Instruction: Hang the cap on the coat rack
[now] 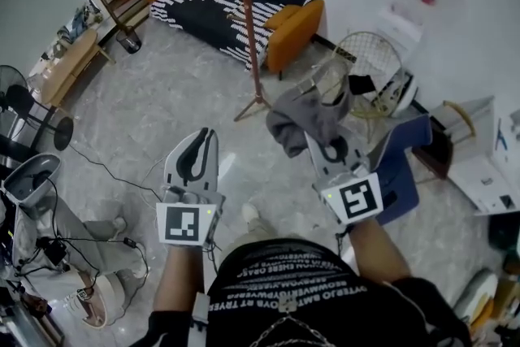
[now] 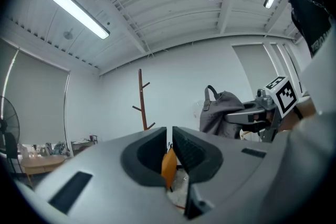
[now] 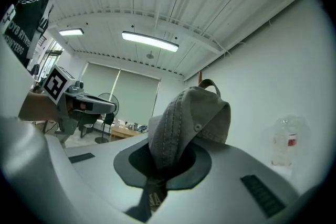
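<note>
A grey cap (image 1: 302,116) hangs crumpled from my right gripper (image 1: 322,136), which is shut on its fabric. In the right gripper view the cap (image 3: 185,122) rises out of the jaws of the right gripper (image 3: 164,161), strap loop on top. The wooden coat rack (image 1: 247,20) stands on the floor ahead, just left of the cap and apart from it. My left gripper (image 1: 206,136) is held lower left of the rack, shut and holding nothing. In the left gripper view the left gripper (image 2: 169,138) points toward the coat rack (image 2: 142,103), with the cap (image 2: 219,112) to its right.
A black-and-white sofa with orange cushions (image 1: 236,4) stands behind the rack. A wire-framed chair (image 1: 367,59) and a blue item (image 1: 404,168) are at the right. A fan (image 1: 32,111), a low wooden table (image 1: 69,61) and floor cables (image 1: 106,171) are at the left.
</note>
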`<move>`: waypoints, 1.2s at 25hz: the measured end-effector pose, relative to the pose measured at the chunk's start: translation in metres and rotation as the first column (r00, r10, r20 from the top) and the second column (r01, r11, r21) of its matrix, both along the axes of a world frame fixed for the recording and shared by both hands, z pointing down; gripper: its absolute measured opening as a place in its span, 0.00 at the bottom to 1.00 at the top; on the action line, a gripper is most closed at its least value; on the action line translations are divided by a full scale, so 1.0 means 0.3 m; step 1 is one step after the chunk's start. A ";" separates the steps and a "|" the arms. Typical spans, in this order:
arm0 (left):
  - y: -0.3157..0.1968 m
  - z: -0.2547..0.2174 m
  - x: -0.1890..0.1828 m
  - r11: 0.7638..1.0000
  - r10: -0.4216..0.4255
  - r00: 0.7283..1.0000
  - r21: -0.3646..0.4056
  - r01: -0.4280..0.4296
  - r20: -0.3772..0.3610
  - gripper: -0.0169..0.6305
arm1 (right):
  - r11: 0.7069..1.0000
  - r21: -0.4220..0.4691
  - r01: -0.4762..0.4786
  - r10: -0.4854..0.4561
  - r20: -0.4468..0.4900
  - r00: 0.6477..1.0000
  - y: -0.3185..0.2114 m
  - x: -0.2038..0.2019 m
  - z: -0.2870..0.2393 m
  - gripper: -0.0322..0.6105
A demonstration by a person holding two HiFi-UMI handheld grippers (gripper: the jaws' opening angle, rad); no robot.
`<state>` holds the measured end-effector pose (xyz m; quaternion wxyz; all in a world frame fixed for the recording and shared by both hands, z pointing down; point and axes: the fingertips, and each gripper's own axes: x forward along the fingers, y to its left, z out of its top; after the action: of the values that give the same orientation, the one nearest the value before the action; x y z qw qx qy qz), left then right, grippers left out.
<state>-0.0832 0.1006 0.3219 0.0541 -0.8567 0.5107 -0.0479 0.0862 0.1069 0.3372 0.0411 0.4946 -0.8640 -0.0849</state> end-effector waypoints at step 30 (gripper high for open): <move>-0.462 0.054 -0.309 0.995 0.101 0.994 0.007 -0.101 -0.033 0.08 | 0.998 -0.007 -0.063 0.062 -0.070 0.996 -0.391 -0.336 0.020 0.07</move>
<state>-0.1759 -0.0380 0.3380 0.0503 -0.8819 0.4677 -0.0297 -0.0146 -0.0105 0.3433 0.0761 0.5179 -0.8465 -0.0969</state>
